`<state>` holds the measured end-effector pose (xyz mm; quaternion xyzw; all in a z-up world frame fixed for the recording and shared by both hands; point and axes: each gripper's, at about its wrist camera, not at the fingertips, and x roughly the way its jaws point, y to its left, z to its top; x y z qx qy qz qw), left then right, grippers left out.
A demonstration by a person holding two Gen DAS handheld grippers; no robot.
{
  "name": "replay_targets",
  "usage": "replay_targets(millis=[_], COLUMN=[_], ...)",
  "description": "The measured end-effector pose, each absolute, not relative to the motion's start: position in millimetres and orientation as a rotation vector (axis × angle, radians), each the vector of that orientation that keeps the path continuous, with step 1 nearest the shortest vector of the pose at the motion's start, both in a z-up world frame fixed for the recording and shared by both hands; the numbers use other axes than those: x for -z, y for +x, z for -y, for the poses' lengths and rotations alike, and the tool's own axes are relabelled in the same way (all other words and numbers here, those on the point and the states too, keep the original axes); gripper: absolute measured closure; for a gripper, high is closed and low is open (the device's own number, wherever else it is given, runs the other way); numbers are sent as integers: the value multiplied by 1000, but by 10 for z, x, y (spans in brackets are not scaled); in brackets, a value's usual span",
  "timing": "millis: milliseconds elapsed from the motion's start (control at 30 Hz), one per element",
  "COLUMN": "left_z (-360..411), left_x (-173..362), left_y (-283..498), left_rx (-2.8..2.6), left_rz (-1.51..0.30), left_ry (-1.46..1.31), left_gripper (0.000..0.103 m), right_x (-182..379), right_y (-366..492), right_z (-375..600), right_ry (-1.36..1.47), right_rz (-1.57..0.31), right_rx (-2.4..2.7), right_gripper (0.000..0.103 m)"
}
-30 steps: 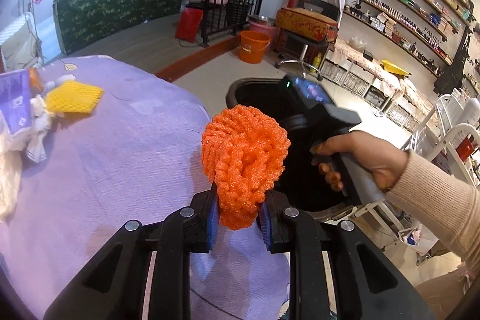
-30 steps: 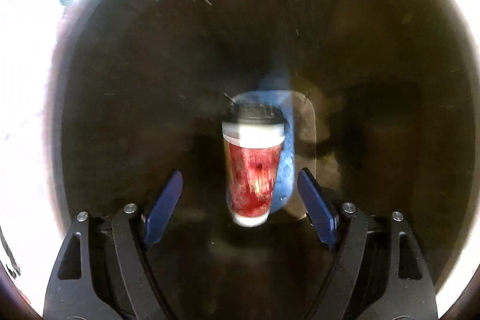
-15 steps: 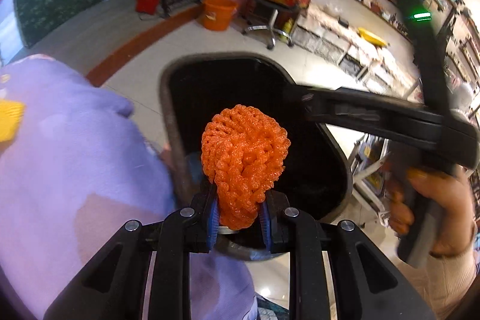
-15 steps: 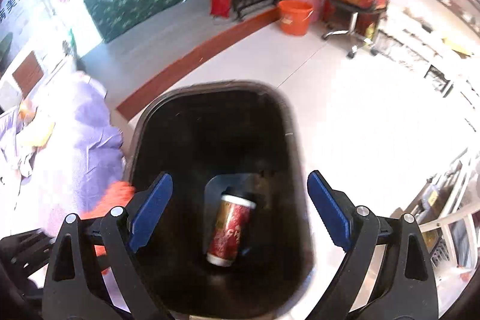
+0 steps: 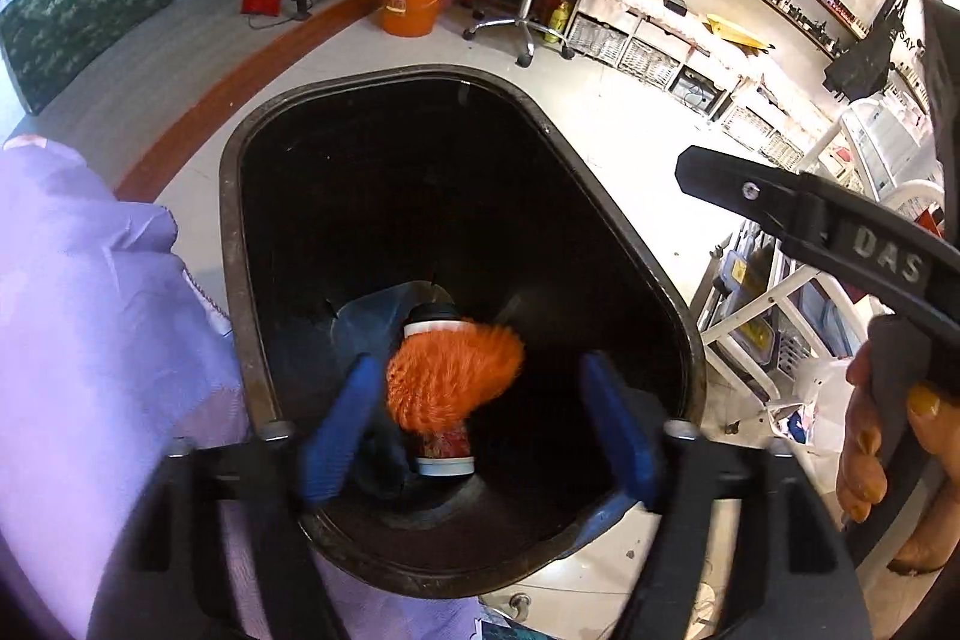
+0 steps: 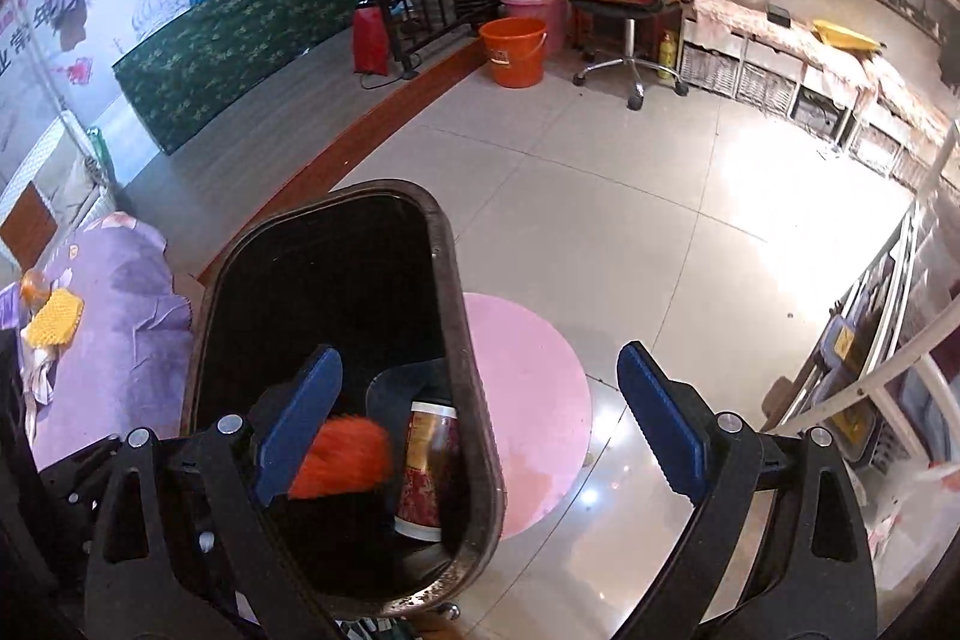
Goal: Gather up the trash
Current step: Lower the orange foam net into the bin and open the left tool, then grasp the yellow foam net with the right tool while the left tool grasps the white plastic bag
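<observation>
Over at nine o'clock the desk [image 5: 78,340] lies under a purple cloth, and in the right wrist view a yellow foam net [image 6: 55,319] rests on it, well away from the bin. The black trash bin [image 5: 231,244] stands just beside the desk edge, its mouth wide open. The left tool [image 5: 480,418] hangs above the bin with its blue pads [image 5: 336,424] spread far apart and nothing between them. Below it, inside the bin, the orange foam net [image 5: 453,376] shows blurred, lying over a red paper cup [image 5: 444,451] with a white rim and dark lid; whether the net has landed I cannot tell. Toward three o'clock, the right tool [image 6: 480,424] is also wide open and empty, one pad over the bin's mouth, the other over the tiled floor [image 6: 660,232]. A pink round mat [image 6: 528,400] lies on the floor touching the bin's far side.
</observation>
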<state>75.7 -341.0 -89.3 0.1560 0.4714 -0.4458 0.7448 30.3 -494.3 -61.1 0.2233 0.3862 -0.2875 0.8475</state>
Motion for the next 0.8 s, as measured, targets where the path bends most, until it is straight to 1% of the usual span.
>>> replay_targets(millis=[100,200,467,800], left_z=[3339,3283,2950,2033], left_x=[860,808,637,468], left_y=[700,660,617,730], left_rx=[963,961,927,769], left_rz=[-999,-982,-900,-825], left_ry=[326,315,293,189], left_gripper=[15,13,11,9], right_x=[638,678,595,444], right_y=[239,263,439,960], right_z=[4953,4919,4686,3786], right_ry=[493,484,458,334], right_rz=[-802,-797,-754,-747], right_rx=[609,602,527,266], right_gripper=[11,11,11,11])
